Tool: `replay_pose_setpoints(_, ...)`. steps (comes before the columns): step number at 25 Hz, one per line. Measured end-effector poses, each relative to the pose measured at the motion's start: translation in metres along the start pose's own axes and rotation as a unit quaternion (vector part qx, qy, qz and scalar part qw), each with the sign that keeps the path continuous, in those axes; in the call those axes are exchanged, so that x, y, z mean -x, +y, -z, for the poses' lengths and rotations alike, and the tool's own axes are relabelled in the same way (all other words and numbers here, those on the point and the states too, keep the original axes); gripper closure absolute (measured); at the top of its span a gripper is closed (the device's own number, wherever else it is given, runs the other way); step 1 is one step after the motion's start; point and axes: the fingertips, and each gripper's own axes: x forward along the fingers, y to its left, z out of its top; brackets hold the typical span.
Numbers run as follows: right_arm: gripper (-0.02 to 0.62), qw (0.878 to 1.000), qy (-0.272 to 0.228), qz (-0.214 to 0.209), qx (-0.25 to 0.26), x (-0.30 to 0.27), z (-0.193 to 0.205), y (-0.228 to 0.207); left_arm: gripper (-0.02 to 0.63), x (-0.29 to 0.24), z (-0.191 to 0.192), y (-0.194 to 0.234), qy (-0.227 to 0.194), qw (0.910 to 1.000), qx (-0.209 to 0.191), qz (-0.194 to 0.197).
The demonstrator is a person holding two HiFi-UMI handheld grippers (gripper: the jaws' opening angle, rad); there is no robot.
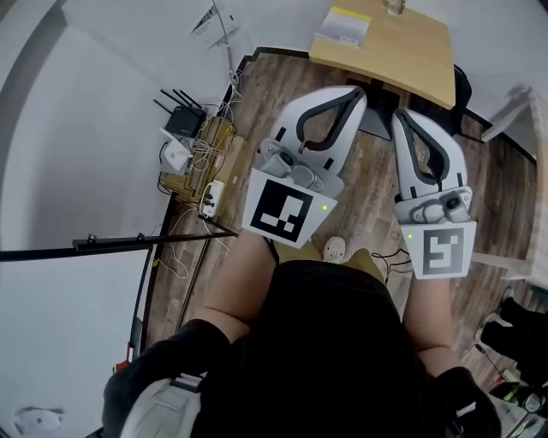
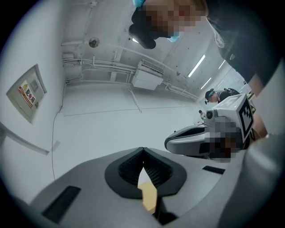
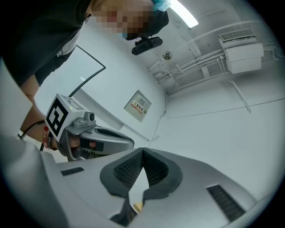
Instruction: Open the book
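A book [image 1: 342, 27] with a yellow and white cover lies closed on the far left part of a wooden table [image 1: 415, 60] at the top of the head view. Both grippers are held up over the wood floor, short of the table and pointing toward it. My left gripper [image 1: 358, 92] is shut, its ribbed pads [image 2: 133, 167] meeting at the tip with nothing between them. My right gripper [image 1: 399, 116] is also shut and empty, its pads [image 3: 153, 169] closed together. Each gripper view looks up at white wall and ceiling; the book does not show there.
A router with antennas [image 1: 182, 120] and tangled cables sit on a box [image 1: 201, 162] at the left wall. A black pole [image 1: 120, 244] crosses low left. A white shelf [image 1: 524, 120] stands at the right. A glass [image 1: 396, 7] stands on the table's far edge.
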Motion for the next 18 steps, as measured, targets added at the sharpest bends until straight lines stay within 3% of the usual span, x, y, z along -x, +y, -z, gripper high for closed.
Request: replay_pose_setpoints(18, 0.566, 1.000, -0.015, 0.003, 0.020, -0.023, -0.032, 0.009, 0.596, 0.011, 0.001, 0.010, -0.005, 1.0000, 0.000, -0.003)
